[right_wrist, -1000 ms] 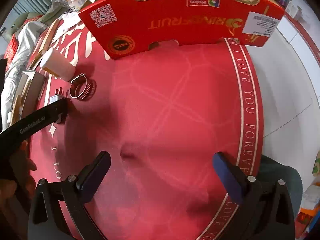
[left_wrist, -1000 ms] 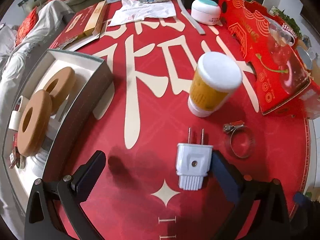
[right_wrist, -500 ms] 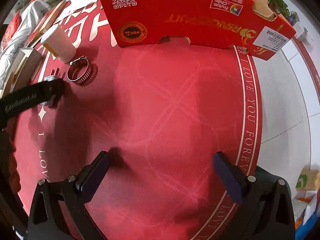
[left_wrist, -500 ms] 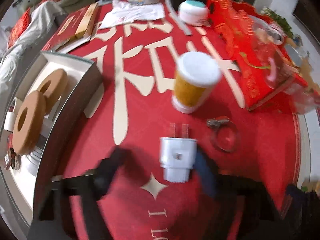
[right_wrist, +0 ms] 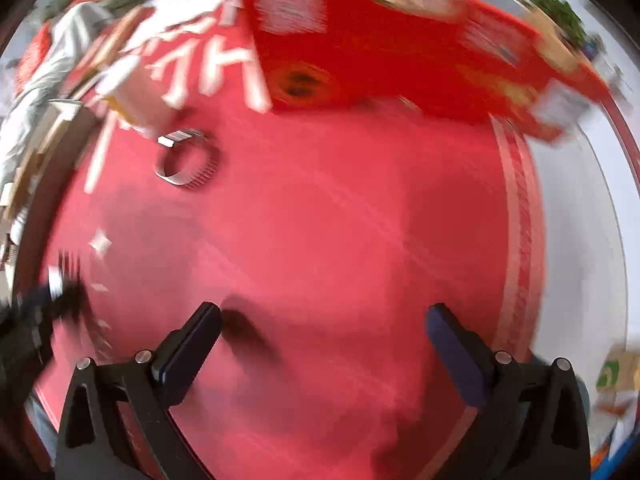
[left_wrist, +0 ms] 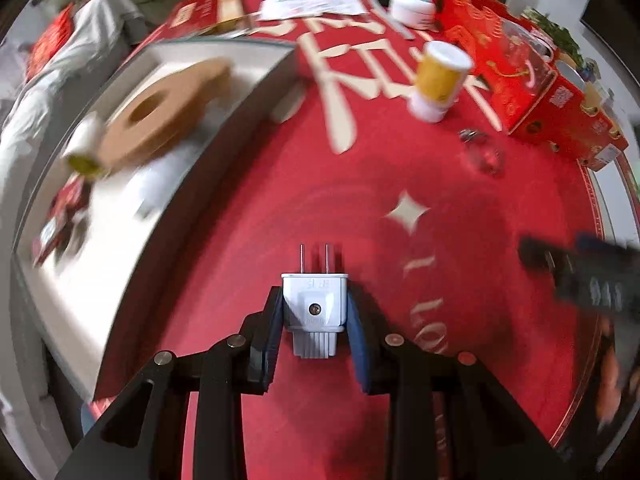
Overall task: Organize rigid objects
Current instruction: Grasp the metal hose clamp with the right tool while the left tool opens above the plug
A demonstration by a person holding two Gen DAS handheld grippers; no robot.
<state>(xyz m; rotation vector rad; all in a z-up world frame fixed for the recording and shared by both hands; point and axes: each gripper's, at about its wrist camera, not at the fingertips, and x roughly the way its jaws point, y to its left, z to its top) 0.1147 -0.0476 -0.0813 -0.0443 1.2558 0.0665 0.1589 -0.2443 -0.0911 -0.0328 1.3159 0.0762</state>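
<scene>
A white two-pin plug (left_wrist: 314, 312) sits between the pads of my left gripper (left_wrist: 313, 296), pins pointing away, just over the red tablecloth. The jaws are closing and both blue pads press on its sides. The grey tray (left_wrist: 224, 128) with cork rings (left_wrist: 164, 112) lies up to the left of it. A metal hose clamp (left_wrist: 482, 152) (right_wrist: 186, 160) lies on the cloth near a yellow bottle with a white cap (left_wrist: 438, 76). My right gripper (right_wrist: 324, 328) hangs open over bare cloth, nothing between its fingers. In the left wrist view it shows as a dark blur (left_wrist: 580, 276).
A long red cardboard box (left_wrist: 532, 92) (right_wrist: 400, 52) stands along the far right side. A white jar with a teal lid (left_wrist: 412, 6), papers and flat boxes lie at the back. The table's rim runs along the right, with pale floor beyond it.
My left gripper has shut on the white plug and carried it left toward the grey tray. The right gripper has shifted and rolled over the cloth, still open.
</scene>
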